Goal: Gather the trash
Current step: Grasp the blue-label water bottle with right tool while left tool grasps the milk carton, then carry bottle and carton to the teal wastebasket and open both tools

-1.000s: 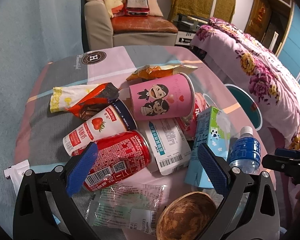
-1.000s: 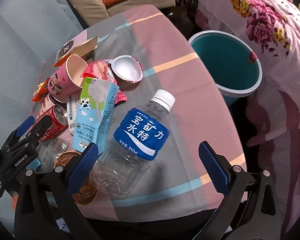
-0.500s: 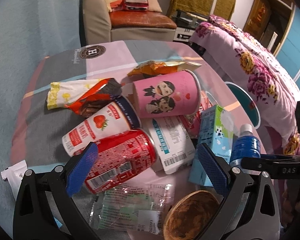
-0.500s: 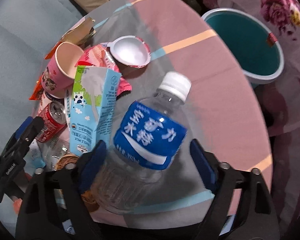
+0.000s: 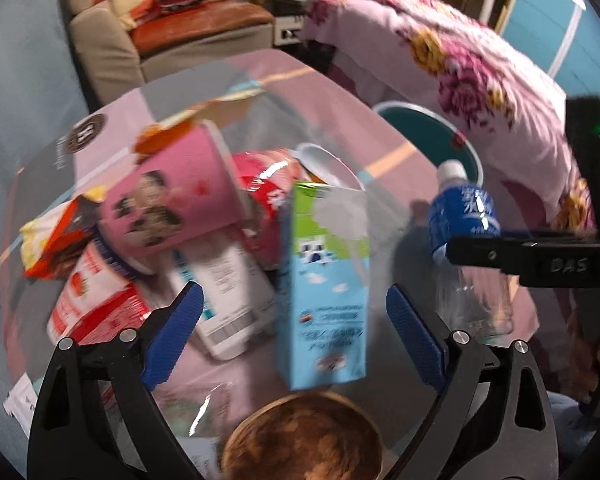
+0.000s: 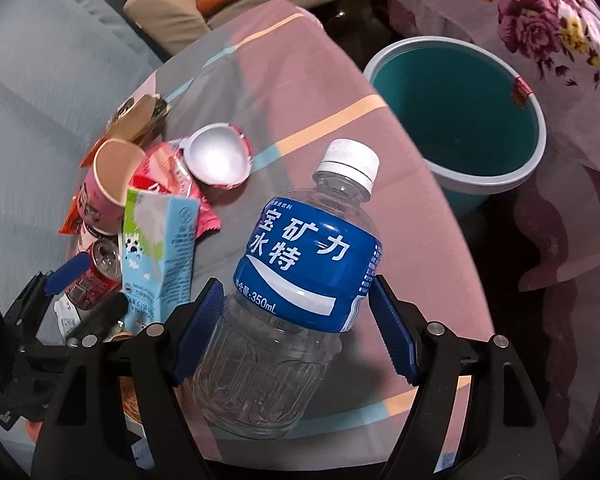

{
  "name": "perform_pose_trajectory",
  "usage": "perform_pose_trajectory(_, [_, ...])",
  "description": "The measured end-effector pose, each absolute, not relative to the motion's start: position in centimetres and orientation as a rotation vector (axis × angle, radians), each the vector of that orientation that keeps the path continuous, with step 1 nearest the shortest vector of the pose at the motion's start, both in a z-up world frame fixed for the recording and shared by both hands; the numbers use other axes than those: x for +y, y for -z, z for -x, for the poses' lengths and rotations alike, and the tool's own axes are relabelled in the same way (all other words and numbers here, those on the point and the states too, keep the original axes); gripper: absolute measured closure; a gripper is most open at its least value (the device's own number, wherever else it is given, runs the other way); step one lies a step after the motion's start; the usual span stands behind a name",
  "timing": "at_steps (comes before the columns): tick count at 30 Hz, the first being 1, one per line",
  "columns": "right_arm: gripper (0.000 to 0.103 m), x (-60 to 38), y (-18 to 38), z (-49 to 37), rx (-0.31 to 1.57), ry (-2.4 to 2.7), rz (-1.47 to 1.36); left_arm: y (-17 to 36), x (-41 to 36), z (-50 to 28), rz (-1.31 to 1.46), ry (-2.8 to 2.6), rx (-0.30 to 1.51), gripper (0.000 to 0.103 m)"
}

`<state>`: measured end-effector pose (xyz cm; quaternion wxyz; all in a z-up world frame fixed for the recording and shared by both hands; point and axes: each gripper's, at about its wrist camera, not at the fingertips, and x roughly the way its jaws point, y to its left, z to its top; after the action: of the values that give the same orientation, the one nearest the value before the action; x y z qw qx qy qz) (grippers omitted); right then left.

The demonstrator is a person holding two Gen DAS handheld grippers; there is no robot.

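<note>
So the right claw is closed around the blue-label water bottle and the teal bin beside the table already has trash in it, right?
Not quite: the teal bin looks empty; the right wrist view shows only its bare inside. The rest holds: the right claw is closed around the blue-label water bottle, its pads against the bottle's sides, and the bin sits beside the table.

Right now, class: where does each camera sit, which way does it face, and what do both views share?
Left wrist: on the left gripper, facing down onto the milk carton between its open, just-closing jaws; right gripper at right.
Right wrist: on the right gripper, facing down at the water bottle its just-closed jaws clamp; left gripper lower left.
Shared: milk carton, water bottle, pink cup, teal bin.
</note>
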<state>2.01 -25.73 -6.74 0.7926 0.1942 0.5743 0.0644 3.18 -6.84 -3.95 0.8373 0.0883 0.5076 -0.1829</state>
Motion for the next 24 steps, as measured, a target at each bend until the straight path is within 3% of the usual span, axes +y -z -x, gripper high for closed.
perform_pose_trajectory(4, [0.032, -26.9, 7.2, -2.1, 1.232, -0.148, -0.435, 6.2, -8.3, -4.1, -0.228, 0.381, 1.149, 0.013])
perform_pose_trajectory(6, [0.032, -27.2, 7.3, -2.1, 1.228, -0.156, -0.439, 7.0, -8.5, -4.4, -0.234, 0.367, 1.172, 0.039])
perform_pose_trajectory(8, [0.032, -27.8, 7.2, -2.2, 1.220, -0.162, -0.444, 7.5, -8.6, -4.4, -0.237, 0.354, 1.187, 0.053])
perform_pose_trajectory(24, [0.032, -32.3, 4.9, -1.7, 1.107, -0.200, -0.526, -0.4, -8.8, -4.0, -0.077, 0.414, 1.091, 0.053])
